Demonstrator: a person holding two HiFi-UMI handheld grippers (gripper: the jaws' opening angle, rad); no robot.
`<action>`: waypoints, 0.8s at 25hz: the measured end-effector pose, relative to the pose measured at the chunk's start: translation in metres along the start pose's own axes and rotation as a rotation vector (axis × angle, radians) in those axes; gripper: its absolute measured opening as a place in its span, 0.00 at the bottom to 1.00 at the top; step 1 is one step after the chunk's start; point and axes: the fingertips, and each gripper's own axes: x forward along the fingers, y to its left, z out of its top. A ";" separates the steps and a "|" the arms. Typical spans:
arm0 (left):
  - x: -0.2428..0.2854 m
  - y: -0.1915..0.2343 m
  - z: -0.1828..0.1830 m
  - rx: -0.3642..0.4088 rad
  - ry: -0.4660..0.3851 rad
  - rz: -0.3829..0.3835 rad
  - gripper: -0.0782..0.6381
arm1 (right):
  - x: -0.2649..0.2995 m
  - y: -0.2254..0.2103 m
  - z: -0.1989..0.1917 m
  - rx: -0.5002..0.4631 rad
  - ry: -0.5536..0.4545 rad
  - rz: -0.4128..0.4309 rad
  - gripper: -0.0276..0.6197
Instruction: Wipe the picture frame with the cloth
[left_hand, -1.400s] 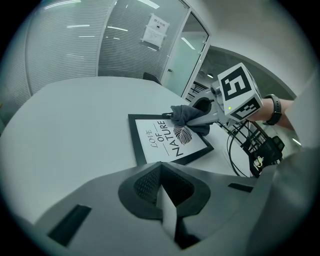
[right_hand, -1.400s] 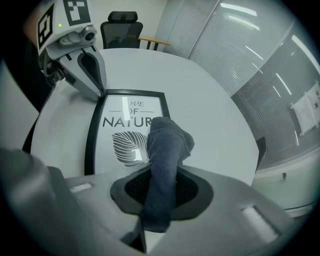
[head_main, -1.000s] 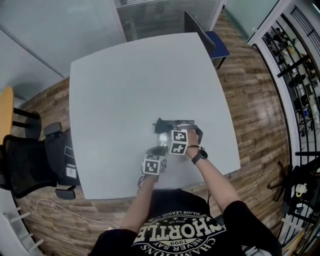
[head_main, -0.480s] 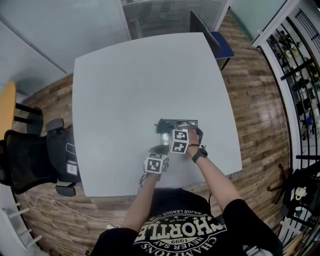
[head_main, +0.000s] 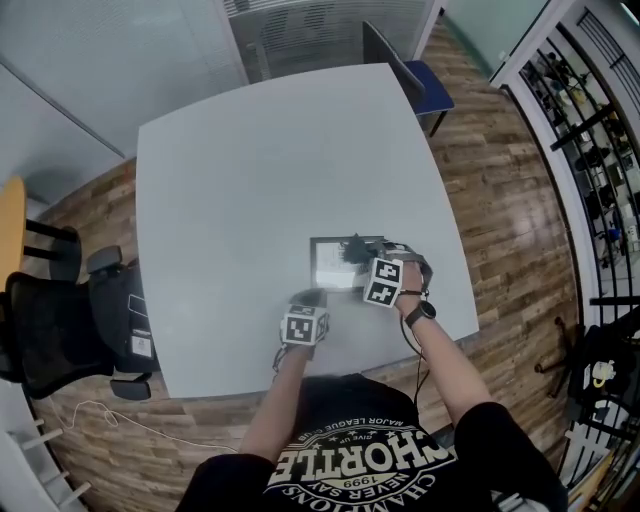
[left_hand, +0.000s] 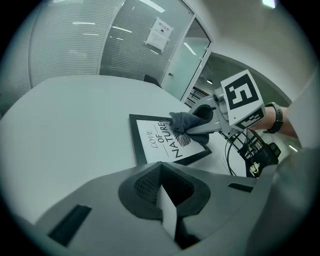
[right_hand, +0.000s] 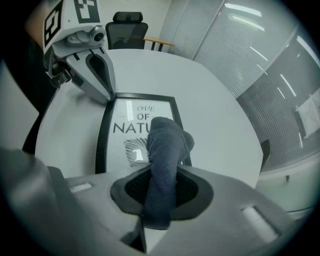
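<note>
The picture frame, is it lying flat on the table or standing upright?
Lying flat, print facing up: the picture frame rests on the table, with the cloth on it.

Part of picture frame (right_hand: 125, 127) behind cloth (right_hand: 165, 145)

The head view looks steeply down from above the near edge, taking in the whole desk (head_main: 250, 170) and the floor around it. The left gripper (head_main: 309, 299) view sits low over the desk, facing far and right. The right gripper (head_main: 357, 247) view hangs close above the picture frame (head_main: 326, 262), facing left, with the cloth (right_hand: 165, 150) across its middle. All three share the frame, and each gripper view catches the other gripper.
</note>
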 end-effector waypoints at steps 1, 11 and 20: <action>0.000 0.000 0.000 -0.002 -0.006 0.002 0.10 | -0.003 -0.001 -0.009 0.025 0.008 -0.005 0.15; -0.002 -0.005 0.003 -0.029 -0.039 -0.028 0.10 | -0.014 0.002 -0.002 0.101 -0.027 0.003 0.15; -0.007 -0.002 0.001 -0.067 -0.049 -0.119 0.10 | -0.009 0.024 0.112 0.068 -0.234 0.135 0.15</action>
